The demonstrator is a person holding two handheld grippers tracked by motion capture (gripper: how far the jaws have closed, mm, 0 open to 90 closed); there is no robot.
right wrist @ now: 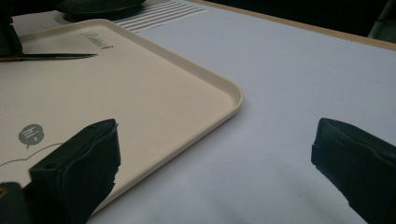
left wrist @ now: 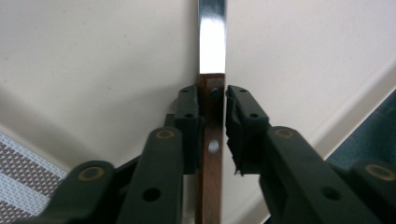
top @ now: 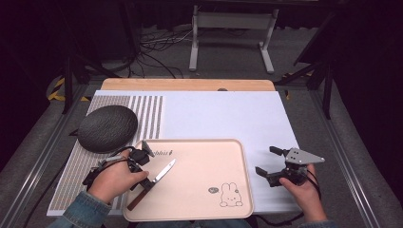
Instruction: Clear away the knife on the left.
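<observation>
Knife [top: 153, 183] is seen lying at the near left of the tray [top: 228, 209], its wooden handle between the just-parted left gripper [left wrist: 214, 100] jaws, pads seemingly off it; judged release step, withdrawal next; right gripper [top: 267, 161] is held wide open.

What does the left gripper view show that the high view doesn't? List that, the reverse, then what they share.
Left gripper view: two rivets in the wooden handle, and a thin gap beside one pad of the left tool. High view: the open right tool, a dark oval cushion, a rabbit drawing. Both: the knife lying on the beige tray, the left tool's jaws around its handle.
</observation>
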